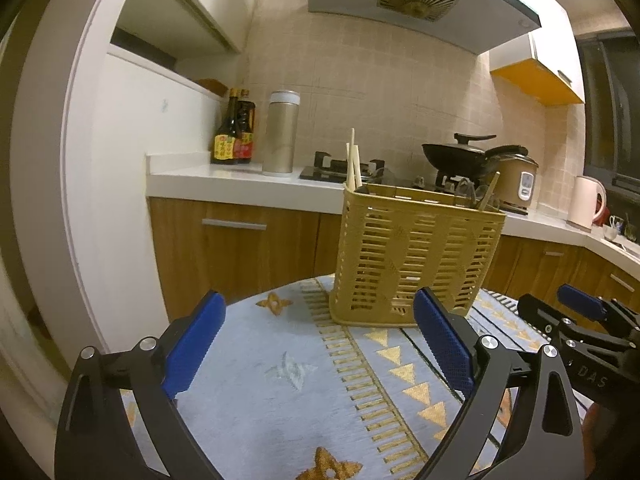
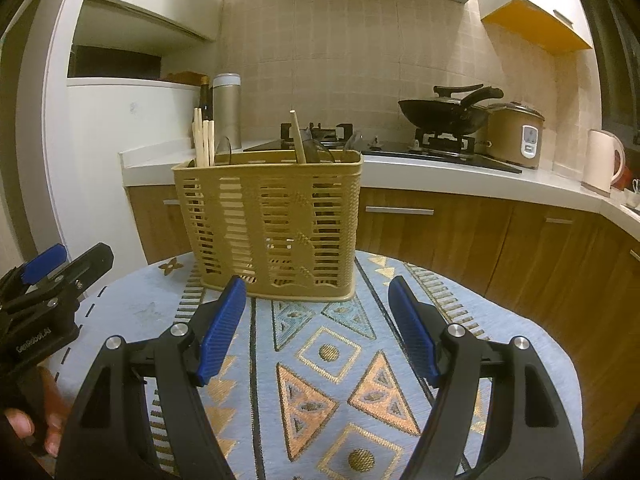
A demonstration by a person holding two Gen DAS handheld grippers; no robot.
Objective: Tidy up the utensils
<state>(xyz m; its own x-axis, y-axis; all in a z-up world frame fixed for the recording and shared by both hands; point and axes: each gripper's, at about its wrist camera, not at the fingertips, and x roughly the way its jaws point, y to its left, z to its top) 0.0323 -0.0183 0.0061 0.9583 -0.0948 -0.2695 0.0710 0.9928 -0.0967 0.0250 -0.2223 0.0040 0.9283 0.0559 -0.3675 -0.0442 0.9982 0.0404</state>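
Note:
A tan slotted utensil basket stands upright on the blue patterned tablecloth. Pale chopsticks stick up from its left end. A wooden handle and dark utensils stand in its other compartments. My left gripper is open and empty, low over the cloth in front of the basket. My right gripper is open and empty, just in front of the basket's base. Each gripper shows at the edge of the other's view.
Behind the table runs a white kitchen counter with sauce bottles, a metal canister, a gas hob with a black wok, a rice cooker and a kettle. Wooden cabinets stand below. A range hood hangs above.

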